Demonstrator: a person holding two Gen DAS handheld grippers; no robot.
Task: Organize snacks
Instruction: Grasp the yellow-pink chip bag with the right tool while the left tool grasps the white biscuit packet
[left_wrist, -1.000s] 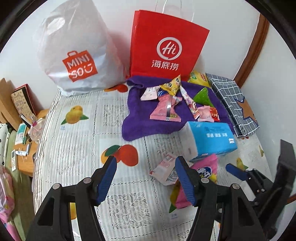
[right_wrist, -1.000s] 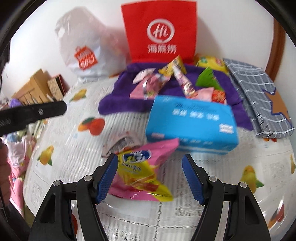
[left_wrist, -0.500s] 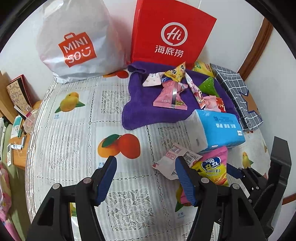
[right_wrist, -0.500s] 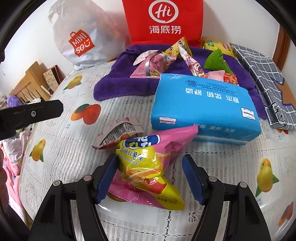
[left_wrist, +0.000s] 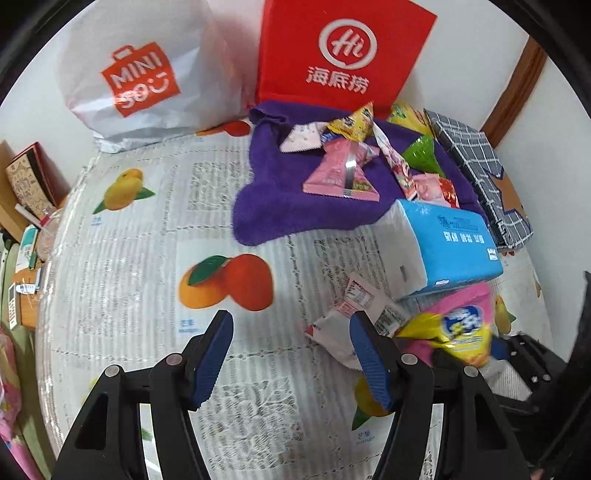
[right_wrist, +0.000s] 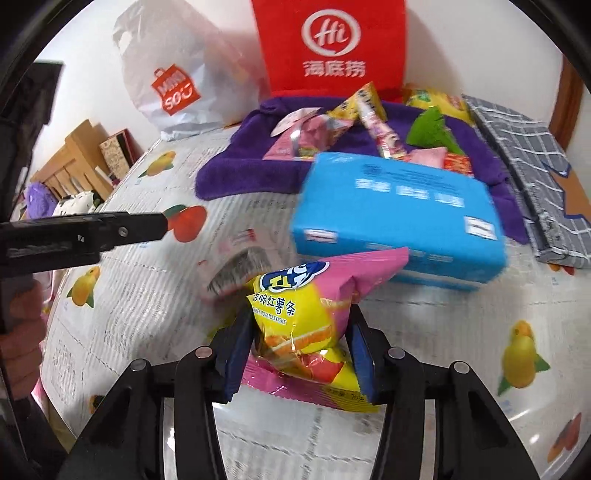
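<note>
Since 1 s ago right tool (right_wrist: 301, 345) is closing on pink-yellow snack bag (right_wrist: 308, 317) on desk (right_wrist: 147, 295); pads touch mid-bag. Light, crinkly, slippery. Left tool (left_wrist: 291, 354) spread, empty.

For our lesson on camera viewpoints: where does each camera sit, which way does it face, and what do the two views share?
Left wrist: on the left gripper, angled down at the fruit-print tablecloth; its open blue-padded fingers show.
Right wrist: on the right gripper, jaws closing on the pink-and-yellow sweet potato stick bag; a hand shows.
Shared: blue tissue pack, red paper bag.
</note>
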